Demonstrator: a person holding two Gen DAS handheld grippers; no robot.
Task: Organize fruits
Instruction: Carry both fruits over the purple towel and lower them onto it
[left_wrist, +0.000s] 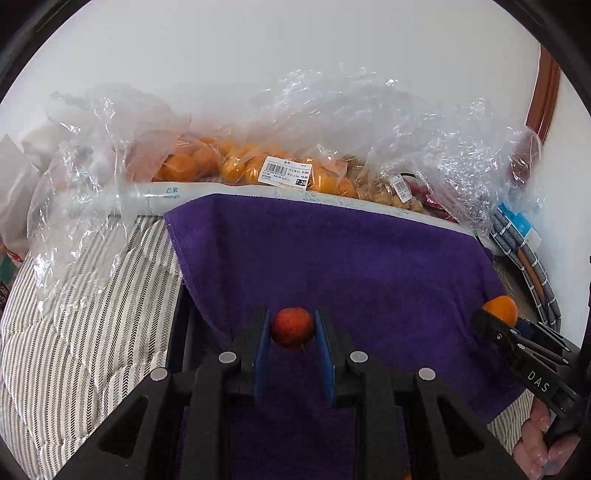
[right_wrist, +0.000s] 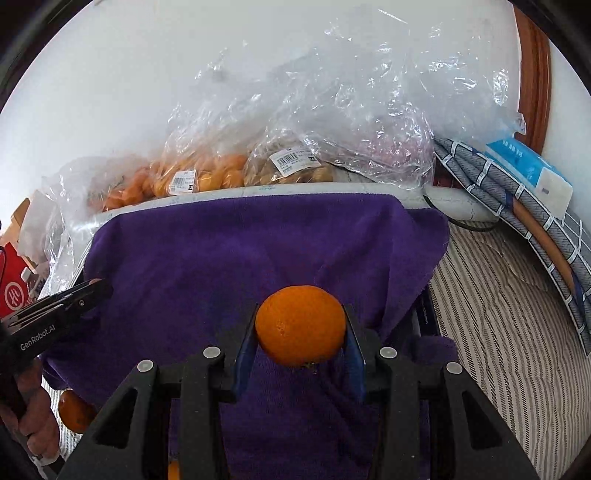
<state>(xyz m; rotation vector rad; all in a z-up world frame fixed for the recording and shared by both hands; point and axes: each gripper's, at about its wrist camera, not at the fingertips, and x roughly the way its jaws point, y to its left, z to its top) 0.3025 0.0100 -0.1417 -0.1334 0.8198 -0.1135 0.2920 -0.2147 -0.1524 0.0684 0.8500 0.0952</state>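
Fruits in hand: one small red fruit (left_wrist: 292, 328) clamped in left gripper (left_wrist: 292, 332), one orange (right_wrist: 300, 325) clamped in right gripper (right_wrist: 300, 332), both over purple towel (left_wrist: 332, 251); three bagged fruit lots (left_wrist: 236, 166) behind.

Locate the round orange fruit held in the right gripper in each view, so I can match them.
Left wrist view: round orange fruit at the far right edge, in the right gripper.
Right wrist view: lower centre, clamped above the cloth.
Shared landmark: purple terry cloth.
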